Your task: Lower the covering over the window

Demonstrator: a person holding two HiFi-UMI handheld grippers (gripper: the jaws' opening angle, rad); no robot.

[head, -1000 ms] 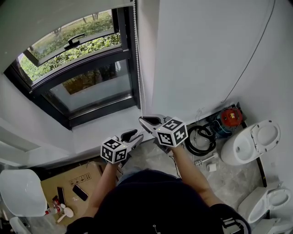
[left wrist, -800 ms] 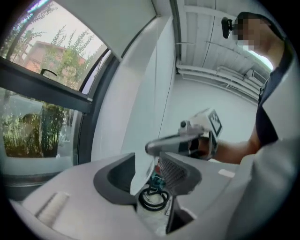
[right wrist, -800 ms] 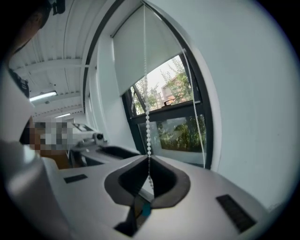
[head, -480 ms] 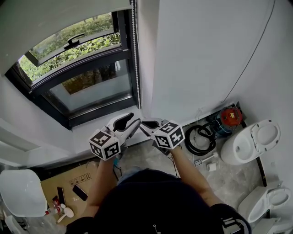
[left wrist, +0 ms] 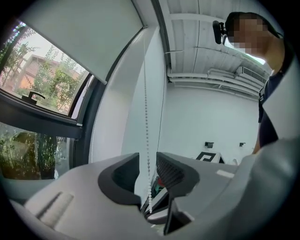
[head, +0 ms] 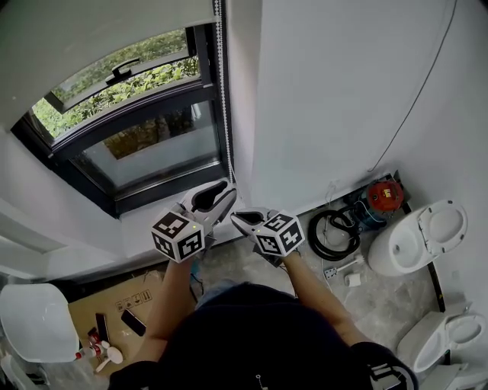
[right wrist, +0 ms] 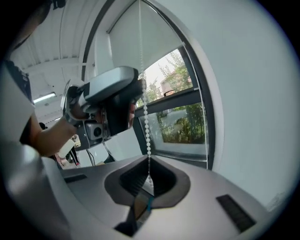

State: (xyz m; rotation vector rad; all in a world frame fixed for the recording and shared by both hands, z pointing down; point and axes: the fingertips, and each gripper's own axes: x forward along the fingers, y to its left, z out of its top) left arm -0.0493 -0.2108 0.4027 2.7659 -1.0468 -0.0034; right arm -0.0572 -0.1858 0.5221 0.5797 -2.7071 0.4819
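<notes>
A white roller blind [head: 99, 23] covers the top of the dark-framed window [head: 145, 145]. Its bead chain [head: 222, 114] hangs down the window's right side. My left gripper [head: 223, 195] is level, above the right one, with the chain [left wrist: 146, 140] running between its jaws. Those jaws have just been closing, but a gap still shows on both sides of the beads. My right gripper [head: 238, 218] is lower down and shut on the chain [right wrist: 146, 117], which ends at its closed tips [right wrist: 149, 165]. The right gripper view also shows the left gripper [right wrist: 112, 101] and the blind [right wrist: 140, 42].
A white sill [head: 164, 221] lies under the window. On the floor at the right are two toilets [head: 419, 236] [head: 450, 335], a coiled black hose [head: 332, 232] and a red device [head: 383, 196]. At the lower left are a cardboard box [head: 114, 305] and a white lid [head: 34, 320].
My left gripper has risen up the chain to above the right one. The right gripper has come down a little with the chain. The blind's lower edge sits slightly lower.
</notes>
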